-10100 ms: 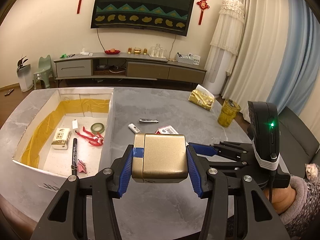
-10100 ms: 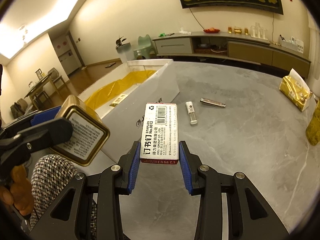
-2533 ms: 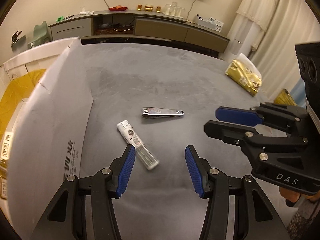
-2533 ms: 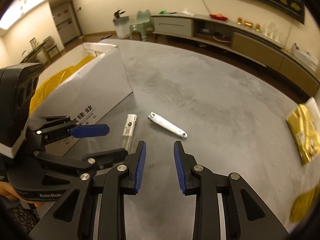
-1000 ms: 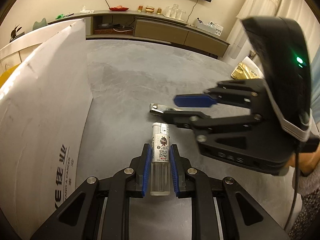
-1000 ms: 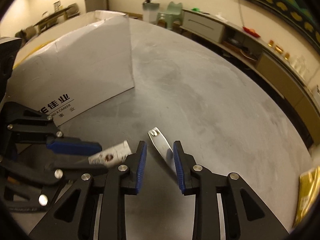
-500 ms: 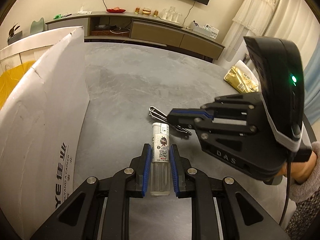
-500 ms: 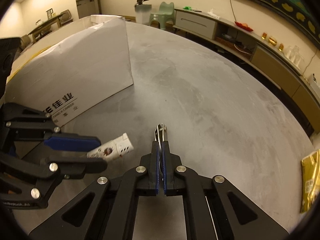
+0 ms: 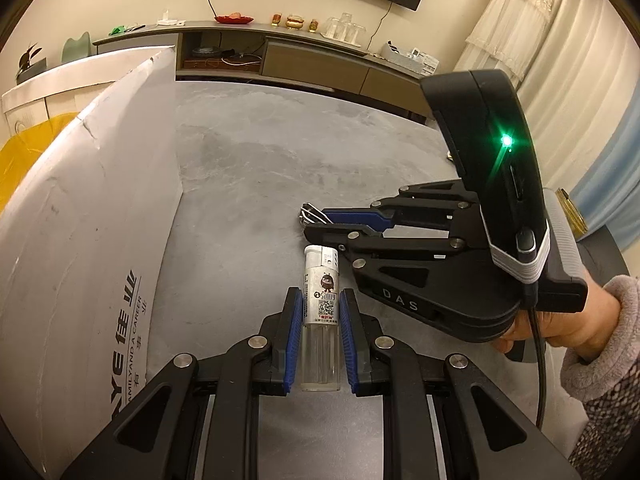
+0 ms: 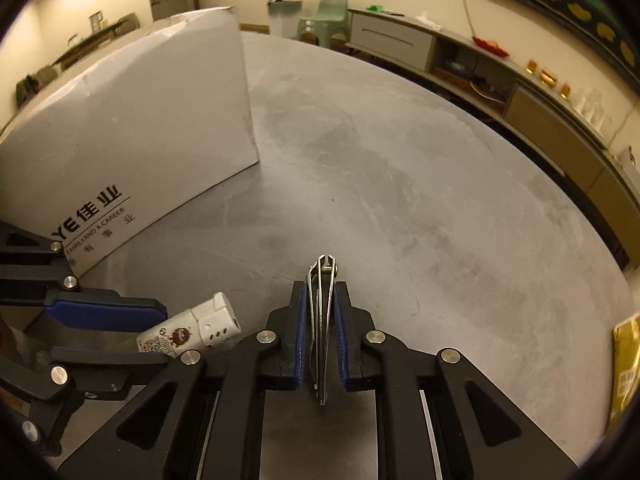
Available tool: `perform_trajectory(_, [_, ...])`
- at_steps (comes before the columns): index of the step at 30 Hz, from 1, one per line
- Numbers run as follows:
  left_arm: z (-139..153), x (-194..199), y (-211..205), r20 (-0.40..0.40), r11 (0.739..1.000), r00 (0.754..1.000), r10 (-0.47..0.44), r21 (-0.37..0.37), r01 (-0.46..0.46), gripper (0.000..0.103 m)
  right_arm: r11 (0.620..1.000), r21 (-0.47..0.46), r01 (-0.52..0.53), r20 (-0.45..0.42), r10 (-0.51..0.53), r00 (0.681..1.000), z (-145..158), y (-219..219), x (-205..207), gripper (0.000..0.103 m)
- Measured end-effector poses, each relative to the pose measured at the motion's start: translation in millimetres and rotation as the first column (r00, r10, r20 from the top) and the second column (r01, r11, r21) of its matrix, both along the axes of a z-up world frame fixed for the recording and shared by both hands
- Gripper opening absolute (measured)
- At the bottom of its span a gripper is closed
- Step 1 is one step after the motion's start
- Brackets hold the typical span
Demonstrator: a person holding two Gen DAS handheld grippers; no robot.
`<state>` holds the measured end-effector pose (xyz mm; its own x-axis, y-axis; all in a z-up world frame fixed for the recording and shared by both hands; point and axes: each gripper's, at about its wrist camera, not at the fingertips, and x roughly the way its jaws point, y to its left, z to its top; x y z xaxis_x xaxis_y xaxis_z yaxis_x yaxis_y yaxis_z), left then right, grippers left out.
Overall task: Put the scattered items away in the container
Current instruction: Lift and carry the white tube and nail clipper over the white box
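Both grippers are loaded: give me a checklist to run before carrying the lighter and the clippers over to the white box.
1. Clear plastic lighter with white cap seated between the left gripper pads: ok, pads press both sides.
2. Silver metal nail clippers held in the right gripper: ok, clamped on edge, tip sticking out forward.
3. Both items lifted off the grey stone table: cannot tell.
4. Grippers apart from each other: not ok, the right gripper's fingers sit just ahead of the lighter's cap.
5. White cardboard box wall beside the left gripper: ok, but tall, so lift before crossing.
6. Room inside the box: cannot tell, interior mostly hidden.
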<state>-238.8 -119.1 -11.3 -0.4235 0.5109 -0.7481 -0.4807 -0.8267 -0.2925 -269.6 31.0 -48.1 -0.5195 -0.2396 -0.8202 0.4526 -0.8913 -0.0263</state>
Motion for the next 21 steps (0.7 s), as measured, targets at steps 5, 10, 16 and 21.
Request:
perform_trajectory(5, [3.6, 2.7, 0.7, -0.007, 1.000, 1.000, -0.012, 0.015, 0.013, 0.020, 0.998, -0.033, 0.045, -0.008, -0.045, 0.999, 7.8, 11.8, 14.5, 0.013])
perform_trajectory(10, [9.1, 8.3, 3.2, -0.015, 0.999, 1.000, -0.027, 0.030, 0.028, 0.020, 0.993, -0.073, 0.097, -0.018, -0.099, 0.995, 21.0, 21.5, 32.5, 0.013])
perform_trajectory(16, [18.4, 20.0, 7.4, -0.032, 0.998, 0.998, -0.051, 0.046, 0.053, 0.020, 0.974, -0.149, 0.170, -0.039, -0.178, 0.983, 33.9, 30.2, 63.5, 0.012])
perform_trajectory(21, [21.2, 25.8, 10.8, -0.036, 0.996, 0.997, -0.062, 0.057, 0.064, 0.020, 0.951, -0.208, 0.230, -0.058, -0.247, 0.967, 41.3, 38.0, 82.6, 0.012])
